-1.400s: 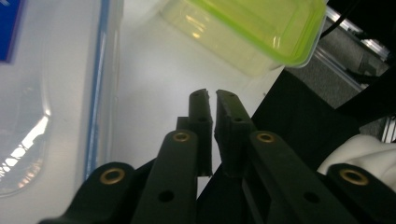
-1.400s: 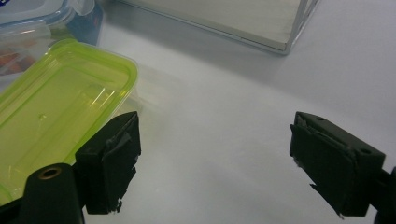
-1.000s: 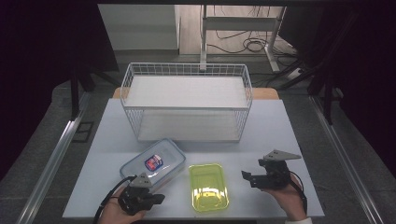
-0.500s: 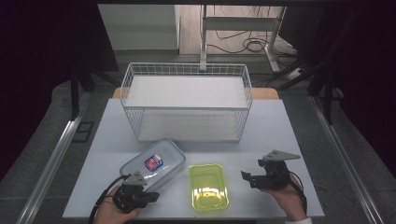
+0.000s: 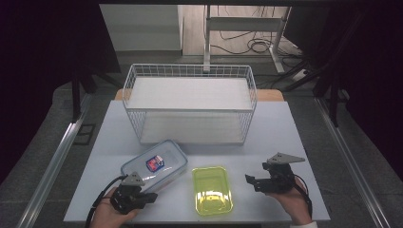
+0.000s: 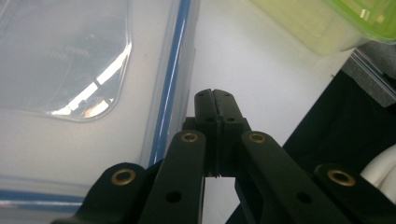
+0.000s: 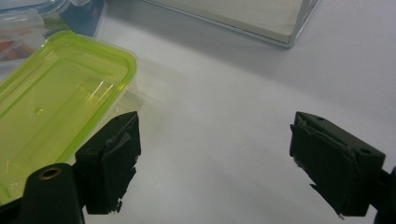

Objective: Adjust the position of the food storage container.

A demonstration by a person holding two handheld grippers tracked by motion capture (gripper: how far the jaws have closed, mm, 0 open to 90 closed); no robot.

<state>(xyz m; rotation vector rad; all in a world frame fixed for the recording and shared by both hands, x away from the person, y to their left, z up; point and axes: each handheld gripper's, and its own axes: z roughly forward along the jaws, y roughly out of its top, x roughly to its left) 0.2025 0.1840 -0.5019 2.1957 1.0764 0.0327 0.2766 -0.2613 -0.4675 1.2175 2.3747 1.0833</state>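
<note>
A clear box with a blue-rimmed lid (image 5: 154, 166) and a red-and-blue sticker lies at the front left of the white table (image 5: 285, 128). My left gripper (image 5: 150, 197) is at that box's near corner, shut with nothing between its jaws. In the left gripper view the shut tips (image 6: 215, 99) hover over the table just beside the clear box (image 6: 70, 65). A yellow-green lidded box (image 5: 211, 190) sits at front centre. My right gripper (image 5: 252, 182) stands open to the right of it, pointing at it. The right gripper (image 7: 215, 163) holds nothing, with the green box (image 7: 56, 102) to its left.
A white wire basket (image 5: 190, 71) with a pale floor stands across the back middle of the table. Its corner (image 7: 261, 23) is ahead of the right gripper. The table's front edge runs just under both hands, and dark floor and cables lie beyond.
My left gripper has shifted slightly to the left along the clear box's near corner, still shut. The right gripper and both boxes have stayed put.
</note>
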